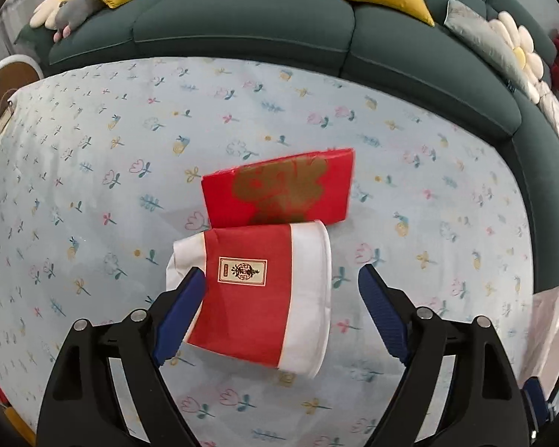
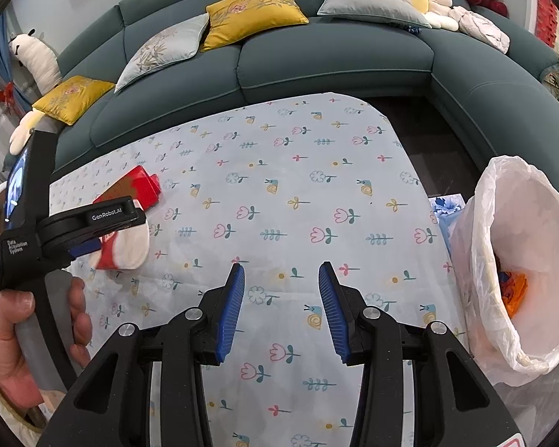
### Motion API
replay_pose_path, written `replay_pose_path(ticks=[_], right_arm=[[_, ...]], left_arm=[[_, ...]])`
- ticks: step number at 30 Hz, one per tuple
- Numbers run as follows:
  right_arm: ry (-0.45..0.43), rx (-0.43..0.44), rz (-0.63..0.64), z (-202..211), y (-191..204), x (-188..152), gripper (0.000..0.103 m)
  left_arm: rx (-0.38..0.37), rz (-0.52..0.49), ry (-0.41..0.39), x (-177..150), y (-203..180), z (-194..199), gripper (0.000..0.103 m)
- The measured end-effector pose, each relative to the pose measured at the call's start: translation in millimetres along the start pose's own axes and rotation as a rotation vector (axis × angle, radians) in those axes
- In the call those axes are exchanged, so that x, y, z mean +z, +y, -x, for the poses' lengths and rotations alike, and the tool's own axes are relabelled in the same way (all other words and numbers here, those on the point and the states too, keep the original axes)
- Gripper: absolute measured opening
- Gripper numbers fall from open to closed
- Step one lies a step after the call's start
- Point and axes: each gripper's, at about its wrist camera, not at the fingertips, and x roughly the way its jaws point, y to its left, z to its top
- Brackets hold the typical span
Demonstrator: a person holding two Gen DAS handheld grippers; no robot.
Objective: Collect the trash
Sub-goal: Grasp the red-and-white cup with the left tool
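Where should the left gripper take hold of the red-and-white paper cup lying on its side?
Across the red middle band of the paper cup, coming from above with one finger on each side wall. It lies on the tablecloth with its mouth turned away to the right, so the round sides face the open left gripper. The left pad is already beside it; the rim end would probably crush.

The left gripper [image 1: 281,279] pointed steeply down with its jaws wide apart, one blue pad [image 1: 184,309] touching what lay between them. A bare hand [image 2: 26,339] gripped its grey handle. The right gripper [image 2: 281,275] hung tilted downward, jaws partly apart and empty.
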Motion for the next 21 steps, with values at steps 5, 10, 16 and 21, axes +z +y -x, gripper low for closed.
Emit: replay_pose_path(ticks=[5,10,16,21], right_arm=[[0.006,0.006,0.008,-2,7,-1,0.041],[0.008,0.015,0.011,-4,14,-1,0.041],[0.015,0.033,0.019,-6,24,-2,0.041],[0.009,0.053,0.032,-3,36,1,0.041]], left_arm=[[-0.018,-0.013,-0.019,-3,8,5,0.066],[-0.056,-0.094,-0.073,-14,9,21,0.035],[-0.075,-0.119,-0.128,-20,14,43,0.017],[-0.076,-0.091,-0.160,-19,27,61,0.009]])
